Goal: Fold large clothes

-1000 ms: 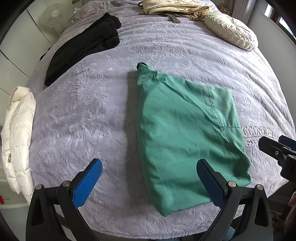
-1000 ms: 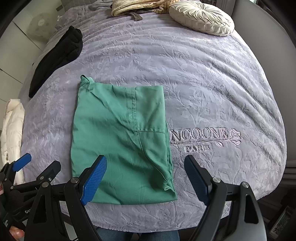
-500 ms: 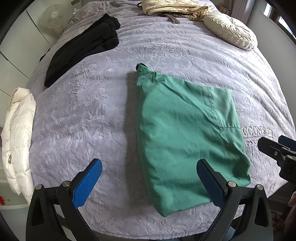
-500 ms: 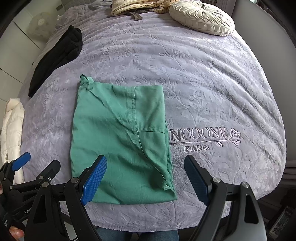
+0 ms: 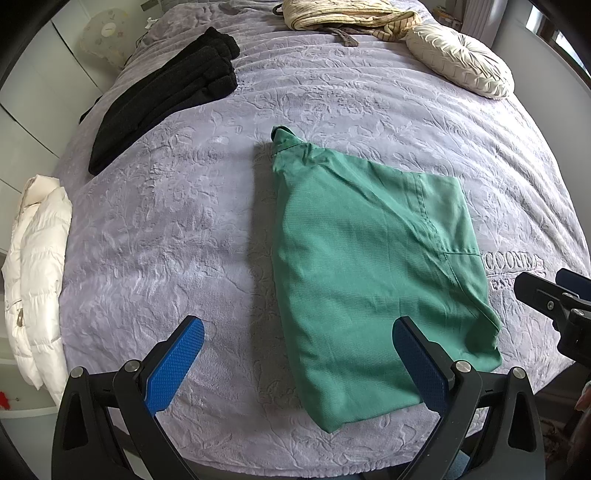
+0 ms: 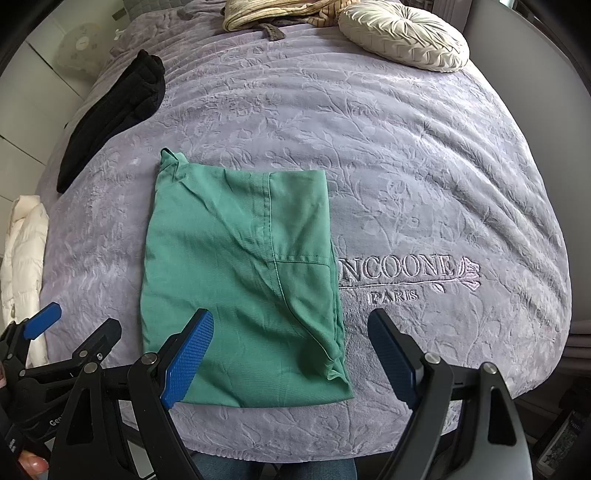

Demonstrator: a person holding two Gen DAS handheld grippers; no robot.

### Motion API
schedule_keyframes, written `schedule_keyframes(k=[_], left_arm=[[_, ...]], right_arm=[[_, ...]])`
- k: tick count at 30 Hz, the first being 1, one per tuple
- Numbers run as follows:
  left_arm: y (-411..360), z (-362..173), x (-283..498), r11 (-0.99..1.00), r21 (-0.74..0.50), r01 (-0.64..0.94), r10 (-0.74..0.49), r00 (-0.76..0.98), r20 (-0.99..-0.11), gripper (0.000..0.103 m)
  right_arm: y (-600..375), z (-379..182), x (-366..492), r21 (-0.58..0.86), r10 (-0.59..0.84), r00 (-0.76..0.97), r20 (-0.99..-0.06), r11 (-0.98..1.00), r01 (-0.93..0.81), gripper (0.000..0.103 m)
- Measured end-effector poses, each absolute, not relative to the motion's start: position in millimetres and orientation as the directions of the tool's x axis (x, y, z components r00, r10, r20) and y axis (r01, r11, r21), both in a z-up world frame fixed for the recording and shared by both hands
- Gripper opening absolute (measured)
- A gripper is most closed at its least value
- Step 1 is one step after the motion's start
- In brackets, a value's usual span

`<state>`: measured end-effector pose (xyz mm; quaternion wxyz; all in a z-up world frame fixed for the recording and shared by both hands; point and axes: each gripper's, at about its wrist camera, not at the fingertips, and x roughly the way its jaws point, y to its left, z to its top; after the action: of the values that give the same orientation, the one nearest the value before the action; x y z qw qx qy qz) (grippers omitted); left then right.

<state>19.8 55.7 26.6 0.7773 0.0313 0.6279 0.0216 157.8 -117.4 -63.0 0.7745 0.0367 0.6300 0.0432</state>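
A green garment [image 5: 369, 266] [image 6: 240, 266] lies folded into a rectangle on the lilac bedspread [image 5: 184, 229] [image 6: 424, 166], near the bed's front edge. My left gripper [image 5: 295, 363] hovers above its near left corner, jaws wide apart, nothing between the blue pads. My right gripper [image 6: 291, 356] hangs over the garment's near right corner, also wide open and empty. Each gripper shows at the edge of the other's view: the right gripper [image 5: 554, 299] and the left gripper [image 6: 66, 336].
Folded black clothing [image 5: 166, 96] [image 6: 114, 114] lies at the far left. A white puffer jacket [image 5: 33, 273] [image 6: 22, 254] hangs off the left edge. A cream round cushion [image 5: 461, 62] [image 6: 402, 33] and striped beige cloth [image 5: 343, 14] sit at the head. The bedspread's front edge is just below both grippers.
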Motion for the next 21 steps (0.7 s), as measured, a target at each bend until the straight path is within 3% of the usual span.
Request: schedule_keyframes(k=[21], left_arm=[[54.0,25.2,19.0,0.997,0.078,0.003,0.076,0.211,-0.975,0.102]], right_arm=[[-115.7,-64.0,156.5,0.105,0.108,0.198,-0.974,0.994,-0.024,0.088]])
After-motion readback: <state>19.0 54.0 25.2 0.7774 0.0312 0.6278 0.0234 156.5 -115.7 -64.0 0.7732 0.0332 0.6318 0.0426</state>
